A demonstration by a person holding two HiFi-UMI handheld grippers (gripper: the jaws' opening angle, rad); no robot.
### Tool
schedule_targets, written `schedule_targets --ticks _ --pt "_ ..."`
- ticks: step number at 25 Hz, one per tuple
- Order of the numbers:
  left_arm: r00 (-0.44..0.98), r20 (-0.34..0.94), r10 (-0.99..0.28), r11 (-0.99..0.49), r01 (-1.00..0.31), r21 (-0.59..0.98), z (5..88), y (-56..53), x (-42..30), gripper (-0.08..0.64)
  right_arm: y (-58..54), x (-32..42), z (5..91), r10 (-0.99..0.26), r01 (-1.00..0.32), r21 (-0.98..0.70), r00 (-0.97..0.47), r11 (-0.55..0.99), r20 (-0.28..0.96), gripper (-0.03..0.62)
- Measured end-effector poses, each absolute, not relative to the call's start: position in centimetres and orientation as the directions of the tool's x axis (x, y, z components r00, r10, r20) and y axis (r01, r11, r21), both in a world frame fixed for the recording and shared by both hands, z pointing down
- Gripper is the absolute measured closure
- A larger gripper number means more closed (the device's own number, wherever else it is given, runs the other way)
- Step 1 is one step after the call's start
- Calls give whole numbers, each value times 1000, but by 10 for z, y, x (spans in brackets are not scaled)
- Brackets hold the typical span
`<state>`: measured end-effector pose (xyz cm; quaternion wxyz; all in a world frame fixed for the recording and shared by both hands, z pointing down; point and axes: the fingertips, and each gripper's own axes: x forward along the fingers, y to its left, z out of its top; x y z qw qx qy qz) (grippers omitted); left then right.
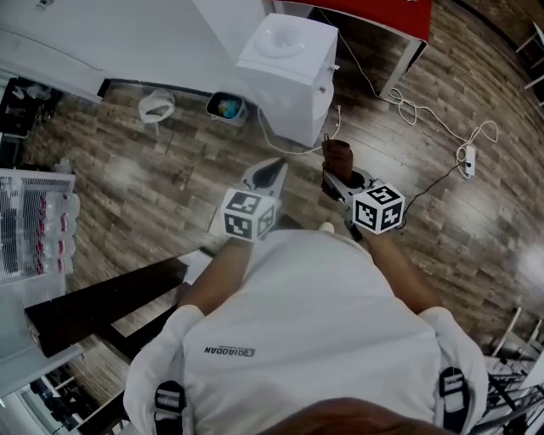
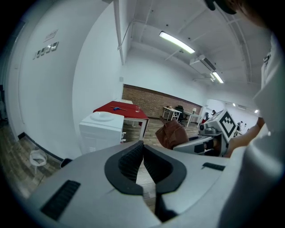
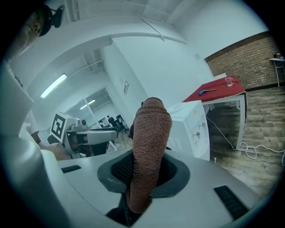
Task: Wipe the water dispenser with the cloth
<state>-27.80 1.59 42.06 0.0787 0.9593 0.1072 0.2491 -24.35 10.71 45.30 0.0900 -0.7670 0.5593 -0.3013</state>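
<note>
Right claw [image 3: 143,174] grips cloth [image 3: 151,133], seemingly folded.

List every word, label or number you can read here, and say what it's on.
Nothing reads clearly.
Shirt: one short line of print, upside down and too small to be sure of.
Wall sign: blurred, unreadable.
Dispenser: marks by the taps, too small.
Marker cubes: square patterns only, no words.

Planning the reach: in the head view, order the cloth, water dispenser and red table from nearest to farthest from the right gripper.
1. Cloth, clamped in the right gripper.
2. Water dispenser, ahead, slightly left.
3. Red table, beyond it, at the top edge.
</note>
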Motion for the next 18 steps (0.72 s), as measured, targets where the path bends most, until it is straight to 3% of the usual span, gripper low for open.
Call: schedule_targets --ticks 18 --pt "847 452 280 -951 181 250 442 -157 -205 559 -58 -169 483 -849 -712 -523 200 -468 488 522"
